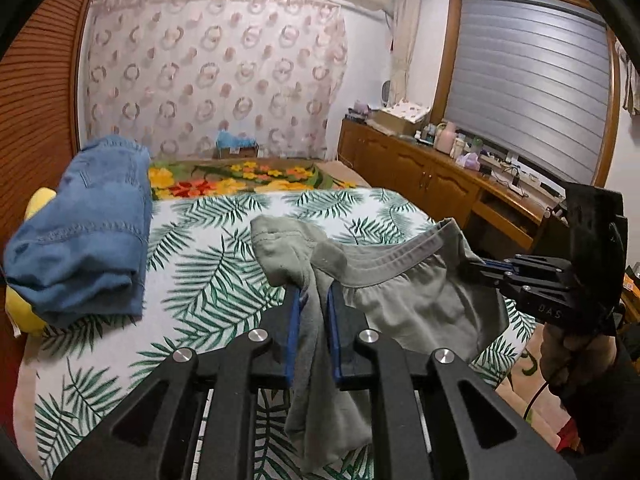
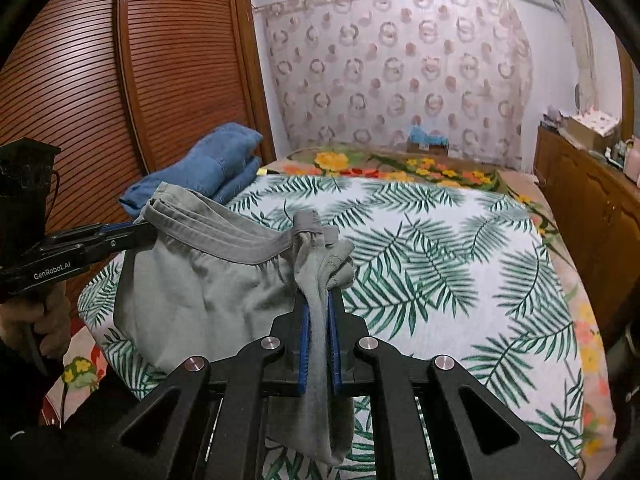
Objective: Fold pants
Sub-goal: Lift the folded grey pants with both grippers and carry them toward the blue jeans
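Grey-green pants [image 1: 416, 300] hang between my two grippers above the bed, waistband [image 1: 400, 258] stretched across the top. My left gripper [image 1: 316, 292] is shut on one end of the waistband, cloth bunched between its blue pads. The right gripper [image 1: 476, 266] shows at the right of the left wrist view, clamped on the other end. In the right wrist view my right gripper [image 2: 318, 300] is shut on the pants [image 2: 192, 292], and the left gripper [image 2: 140, 232] grips the far waistband corner at the left. The legs drop out of sight below.
Folded blue jeans [image 1: 88, 232] lie on the bed's far left by a yellow cushion [image 1: 24, 308]. The leaf-print bedsheet [image 1: 212, 264] covers the near bed, a floral blanket [image 1: 240, 176] beyond. A wooden louvred wardrobe [image 2: 80, 92] stands left, a cluttered wooden sideboard [image 1: 432, 176] right.
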`<state>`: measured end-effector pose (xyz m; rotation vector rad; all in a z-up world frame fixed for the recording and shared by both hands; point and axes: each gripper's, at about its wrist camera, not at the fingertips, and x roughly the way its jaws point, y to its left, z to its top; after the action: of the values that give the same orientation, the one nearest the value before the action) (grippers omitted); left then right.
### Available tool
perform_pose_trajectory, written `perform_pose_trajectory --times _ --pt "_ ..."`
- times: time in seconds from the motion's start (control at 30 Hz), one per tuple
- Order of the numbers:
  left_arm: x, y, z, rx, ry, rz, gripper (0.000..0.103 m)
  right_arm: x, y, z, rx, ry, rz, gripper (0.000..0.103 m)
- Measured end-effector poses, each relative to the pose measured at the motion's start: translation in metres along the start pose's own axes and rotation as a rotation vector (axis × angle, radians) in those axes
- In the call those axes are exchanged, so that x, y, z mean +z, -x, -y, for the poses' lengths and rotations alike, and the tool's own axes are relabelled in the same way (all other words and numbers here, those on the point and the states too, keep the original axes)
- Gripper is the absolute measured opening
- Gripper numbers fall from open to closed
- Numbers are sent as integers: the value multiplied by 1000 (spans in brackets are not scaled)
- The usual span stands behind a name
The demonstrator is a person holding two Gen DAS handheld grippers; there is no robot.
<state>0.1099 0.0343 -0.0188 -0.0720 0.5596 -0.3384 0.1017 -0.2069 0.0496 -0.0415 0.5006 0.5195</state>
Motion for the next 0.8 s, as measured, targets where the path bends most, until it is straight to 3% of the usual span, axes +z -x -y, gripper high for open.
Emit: perform_pose_trajectory --times 0.47,0.8 --pt "22 29 1 28 -37 78 14 27 22 -13 -6 78 56 8" --pt "29 26 -13 51 -43 89 14 43 5 -16 9 112 76 8"
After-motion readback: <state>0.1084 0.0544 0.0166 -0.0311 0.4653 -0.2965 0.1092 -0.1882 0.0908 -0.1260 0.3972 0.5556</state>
